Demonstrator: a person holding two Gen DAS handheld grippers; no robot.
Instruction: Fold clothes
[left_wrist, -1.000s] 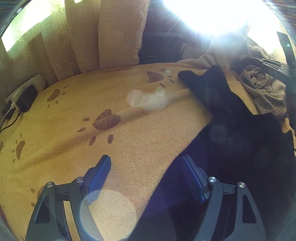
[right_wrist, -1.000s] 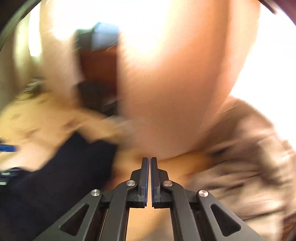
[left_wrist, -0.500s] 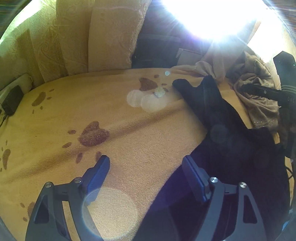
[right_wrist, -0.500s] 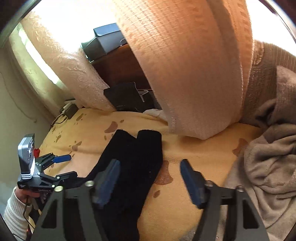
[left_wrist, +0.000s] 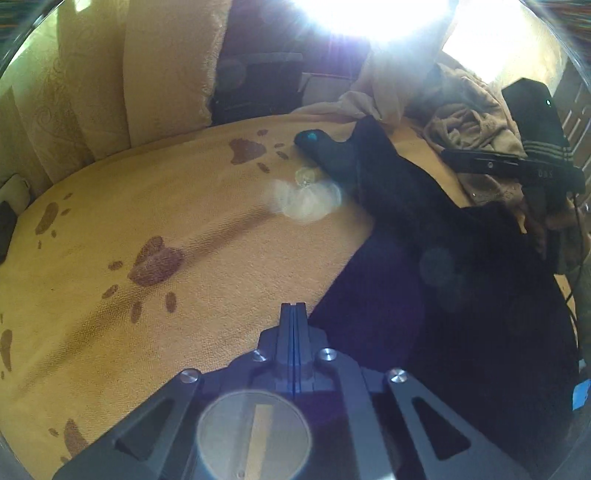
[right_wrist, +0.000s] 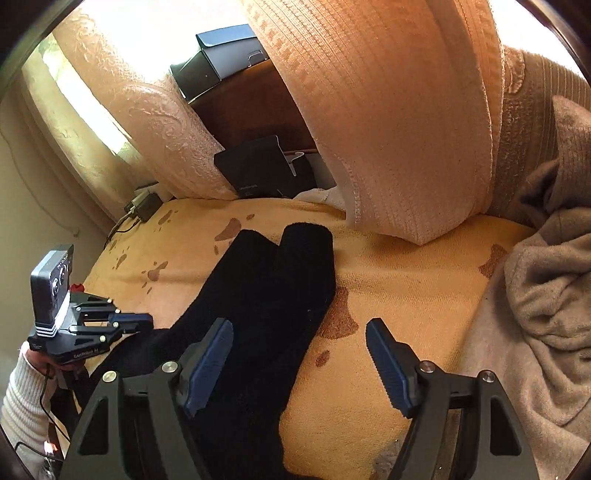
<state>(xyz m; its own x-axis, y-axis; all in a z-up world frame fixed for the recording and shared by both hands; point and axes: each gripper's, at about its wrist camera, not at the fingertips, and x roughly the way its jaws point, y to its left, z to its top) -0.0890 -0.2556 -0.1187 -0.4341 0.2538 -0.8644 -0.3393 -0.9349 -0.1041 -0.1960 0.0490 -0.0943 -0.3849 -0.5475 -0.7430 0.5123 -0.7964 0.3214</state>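
Black knit: trousers (right_wrist: 280, 295), one pair, task item. Laid lengthwise on yellow blanket (right_wrist: 388, 280) with brown paw prints, spread over bed. Both legs side by side, cuffs at far end, waist end near, mostly out of sight under the two tools. Flat and unfolded as judged; no fold line visible yet.

Left gripper (left_wrist: 293, 314): fingers pressed fully together, tips down at the left edge of the trousers (left_wrist: 424, 258), where dark cloth meets blanket (left_wrist: 184, 221). Cannot tell whether a sliver of hem is caught between them; no fabric visible in the seam. Seen from the right camera, same tool (right_wrist: 142, 325) at the near-left side of the garment, carried by an arm in a white sleeve (right_wrist: 22, 391). Likely placed there to take that edge as one corner of the fold.

Right gripper (right_wrist: 297, 326): fingers spread wide, nothing between them. Left finger above black cloth, right finger above bare blanket, so straddling the right edge of the garment. Position consistent with readying a matching pinch on the opposite side.

Beige garments (right_wrist: 546, 295): loose heap at right, apart from the trousers, presumably awaiting their turn.

Curtain (right_wrist: 388, 129): hanging at far side, hem resting on the blanket beyond the cuffs.
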